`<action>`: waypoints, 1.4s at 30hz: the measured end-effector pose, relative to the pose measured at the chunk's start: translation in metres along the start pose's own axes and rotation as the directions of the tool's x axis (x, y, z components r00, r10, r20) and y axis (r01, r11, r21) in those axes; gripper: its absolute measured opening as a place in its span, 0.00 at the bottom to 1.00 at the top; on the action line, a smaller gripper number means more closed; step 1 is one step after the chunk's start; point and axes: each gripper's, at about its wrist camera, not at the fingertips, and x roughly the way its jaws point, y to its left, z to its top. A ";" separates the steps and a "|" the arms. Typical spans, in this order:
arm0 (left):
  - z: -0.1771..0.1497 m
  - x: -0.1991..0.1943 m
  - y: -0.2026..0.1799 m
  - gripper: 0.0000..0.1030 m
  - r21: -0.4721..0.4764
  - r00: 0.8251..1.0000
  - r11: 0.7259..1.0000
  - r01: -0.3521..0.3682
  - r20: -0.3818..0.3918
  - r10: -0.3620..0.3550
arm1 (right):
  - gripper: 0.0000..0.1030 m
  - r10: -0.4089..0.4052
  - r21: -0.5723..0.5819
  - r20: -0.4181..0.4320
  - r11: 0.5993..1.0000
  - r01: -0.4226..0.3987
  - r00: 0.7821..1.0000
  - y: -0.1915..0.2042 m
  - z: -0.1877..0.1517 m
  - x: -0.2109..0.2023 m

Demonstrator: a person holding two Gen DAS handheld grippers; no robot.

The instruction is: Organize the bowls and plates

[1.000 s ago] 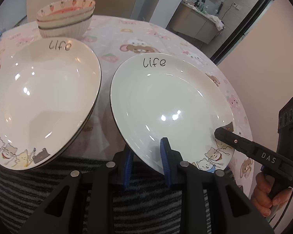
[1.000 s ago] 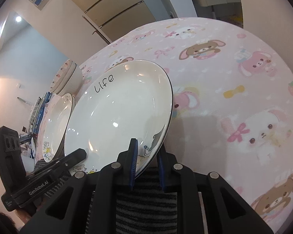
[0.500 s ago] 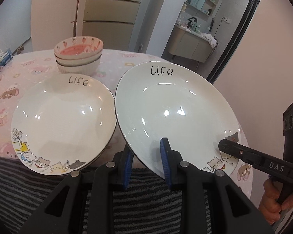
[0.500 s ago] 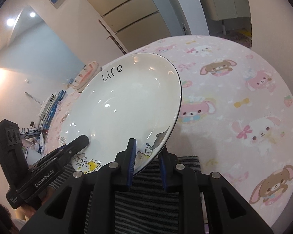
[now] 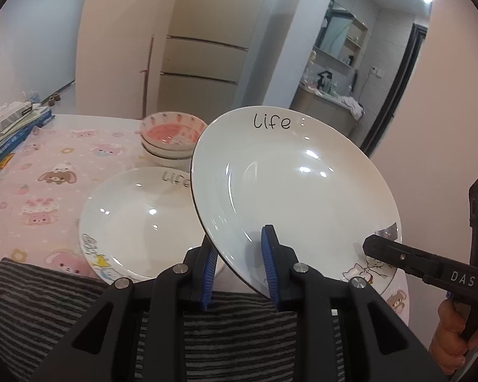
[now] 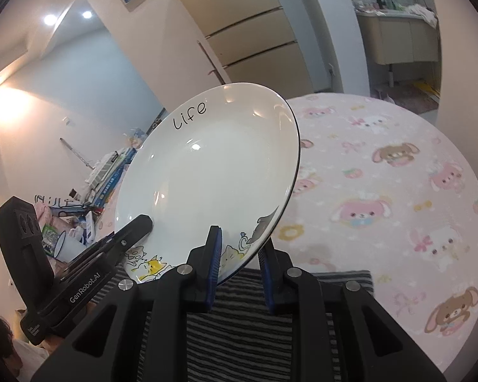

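Note:
A white plate (image 5: 296,184) marked "Life", with cartoon cats on its near rim, hangs tilted above the table. My left gripper (image 5: 239,254) is shut on its near rim, blue pads on both faces. My right gripper (image 6: 240,254) is shut on the same plate (image 6: 213,165) near the cat drawings; its black finger (image 5: 382,248) shows at the plate's right edge in the left wrist view. A second matching plate (image 5: 137,219) lies flat on the table, below and left of the held one. Behind it stands a stack of pink-patterned bowls (image 5: 172,137).
The round table (image 6: 398,175) wears a pink cartoon cloth. A striped cloth (image 5: 47,293) lies at its near edge. Books and boxes (image 5: 12,127) are piled at the far left. A person's hand (image 5: 449,334) holds the right gripper's handle. A fridge stands behind the table.
Both grippers have risen with the plate, lifting it off the table and away from it. The second plate and the bowls now sit lower and farther off in the left wrist view.

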 end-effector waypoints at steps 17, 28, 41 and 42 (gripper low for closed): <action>0.009 -0.050 0.081 0.25 -0.051 0.986 0.994 -0.098 0.132 0.104 | 0.24 0.102 -0.062 0.004 0.993 -0.102 0.995 0.089 0.000 0.038; 0.002 -0.020 0.121 0.25 -0.075 0.991 0.991 -0.112 0.059 0.116 | 0.24 0.071 -0.049 -0.036 0.996 -0.073 0.997 0.096 -0.004 0.081; -0.018 0.019 0.132 0.25 -0.086 0.991 0.989 -0.122 -0.061 0.117 | 0.24 0.035 -0.004 -0.128 0.999 -0.036 0.991 0.074 -0.013 0.125; -0.019 0.021 0.132 0.25 -0.085 0.991 0.989 -0.123 -0.068 0.117 | 0.24 0.032 -0.002 -0.133 0.999 -0.033 0.991 0.073 -0.014 0.126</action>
